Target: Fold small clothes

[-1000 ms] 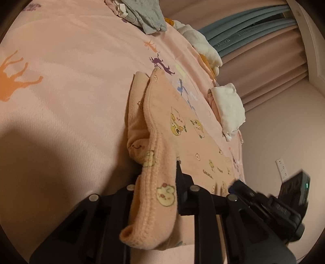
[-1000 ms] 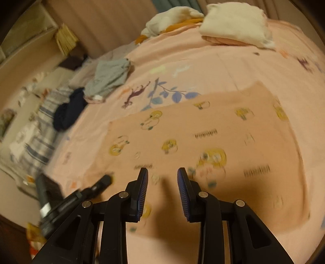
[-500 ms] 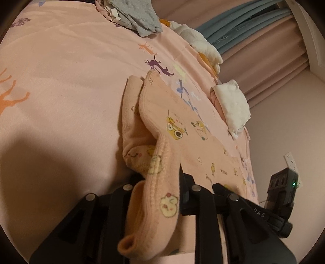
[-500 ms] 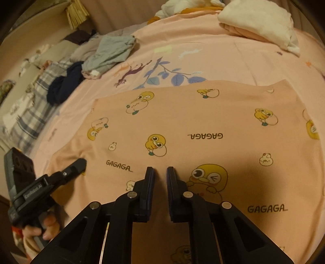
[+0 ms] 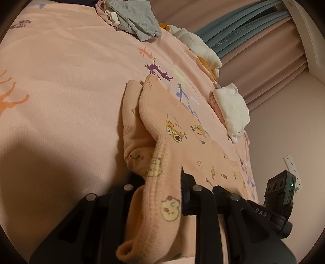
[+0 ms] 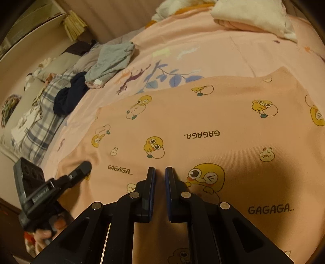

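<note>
A peach garment (image 6: pixel 203 126) printed with yellow chicks and "GAGAGA" lies flat on the pink bed sheet (image 6: pixel 223 52). My left gripper (image 5: pixel 162 182) is shut on the garment's ribbed edge (image 5: pixel 162 162), which is bunched and lifted between the fingers. It also shows in the right wrist view (image 6: pixel 85 166) at the garment's left edge. My right gripper (image 6: pixel 160 172) rests low over the garment's near edge, its jaws nearly closed with a thin gap and no cloth seen between them. It shows in the left wrist view (image 5: pixel 223 189) at the lower right.
A folded white and pink pile (image 6: pixel 254 18) sits at the far right of the bed. Grey clothing (image 6: pixel 111 61) and a dark navy item (image 6: pixel 69 95) lie at the far left by plaid bedding (image 6: pixel 36 126). Curtains (image 5: pixel 264 50) hang behind the bed.
My right gripper dropped toward the garment and its jaws narrowed from open to almost closed. My left gripper kept its hold on the edge and shifted slightly.
</note>
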`<state>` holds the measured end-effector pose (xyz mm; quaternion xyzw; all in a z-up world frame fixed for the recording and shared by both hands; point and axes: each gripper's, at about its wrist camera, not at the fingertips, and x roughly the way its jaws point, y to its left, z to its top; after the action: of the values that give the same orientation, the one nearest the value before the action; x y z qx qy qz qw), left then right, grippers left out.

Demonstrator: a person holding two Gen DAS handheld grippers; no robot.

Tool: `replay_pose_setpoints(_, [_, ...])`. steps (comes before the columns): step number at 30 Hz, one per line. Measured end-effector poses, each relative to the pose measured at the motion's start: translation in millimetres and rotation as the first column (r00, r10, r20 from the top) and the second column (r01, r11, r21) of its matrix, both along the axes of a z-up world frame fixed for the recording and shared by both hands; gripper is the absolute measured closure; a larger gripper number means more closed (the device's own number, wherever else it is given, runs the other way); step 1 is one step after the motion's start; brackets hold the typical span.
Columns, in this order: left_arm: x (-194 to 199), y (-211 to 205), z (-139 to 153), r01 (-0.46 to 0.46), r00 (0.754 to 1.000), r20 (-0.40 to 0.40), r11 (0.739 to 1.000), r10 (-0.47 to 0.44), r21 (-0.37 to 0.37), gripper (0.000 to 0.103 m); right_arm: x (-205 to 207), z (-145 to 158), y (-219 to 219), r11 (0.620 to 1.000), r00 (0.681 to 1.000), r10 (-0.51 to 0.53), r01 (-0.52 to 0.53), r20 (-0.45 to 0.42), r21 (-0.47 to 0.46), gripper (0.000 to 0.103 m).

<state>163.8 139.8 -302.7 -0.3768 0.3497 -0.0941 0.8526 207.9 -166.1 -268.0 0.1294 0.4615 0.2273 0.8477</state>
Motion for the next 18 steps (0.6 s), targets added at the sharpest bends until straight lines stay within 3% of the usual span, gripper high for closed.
replay_pose_setpoints(5, [0.9, -11.4, 11.5, -0.006, 1.0, -0.019, 0.994, 0.008, 0.106, 0.083, 0.0, -1.8, -1.5, 1.0, 1.0, 0.013, -0.012, -0.01, 0.009, 0.097])
replay_pose_setpoints(11, [3.5, -25.6, 35.1, -0.029, 1.0, 0.013, 0.989, 0.027, 0.145, 0.087, 8.6, -6.5, -12.6, 0.994, 0.998, 0.019, -0.012, -0.062, 0.112, 0.097])
replay_pose_setpoints(14, [8.0, -51.3, 60.8, 0.018, 0.996, 0.077, 0.979, -0.034, 0.203, 0.087, 13.6, -10.3, -19.2, 0.983, 0.995, 0.031, -0.013, -0.098, 0.182, 0.097])
replay_pose_setpoints(18, [20.2, -88.7, 76.9, 0.084, 0.989, 0.099, 0.974, -0.107, 0.209, 0.086, 15.0, -13.3, -24.6, 0.971, 0.991, 0.063, -0.033, -0.12, 0.237, 0.097])
